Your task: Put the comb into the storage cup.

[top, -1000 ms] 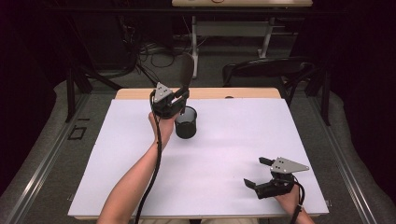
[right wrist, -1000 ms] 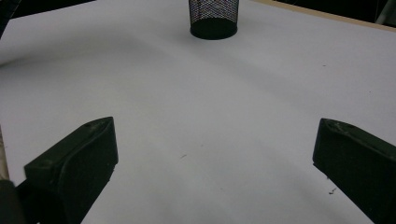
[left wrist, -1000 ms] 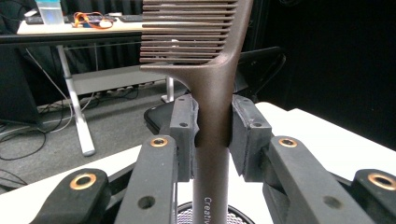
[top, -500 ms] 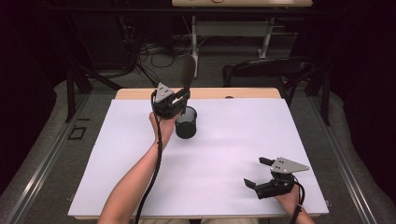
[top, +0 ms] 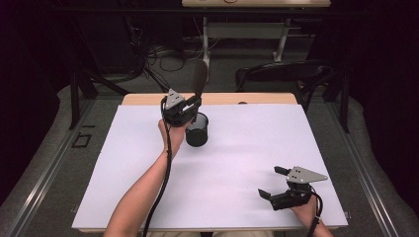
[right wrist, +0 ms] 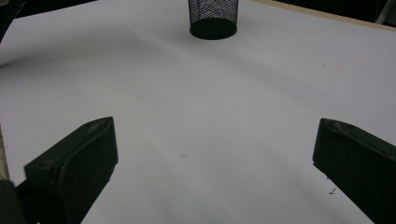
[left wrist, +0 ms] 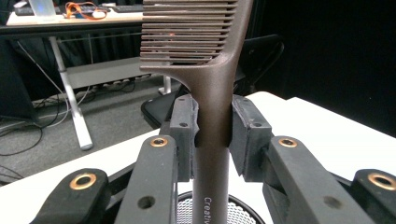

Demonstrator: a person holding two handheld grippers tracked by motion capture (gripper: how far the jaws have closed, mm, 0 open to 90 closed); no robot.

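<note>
The comb (left wrist: pixel 205 60) is dark brown with pale lettering on its handle. The mesh cup (top: pixel 196 130) is black wire mesh. The bench (top: pixel 237 168) is white, with a tan far edge.

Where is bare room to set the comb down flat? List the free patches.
Free: the white table between the mesh cup and the right gripper; also its right half. Crowded: around the cup, where the left gripper holds the comb.
</note>
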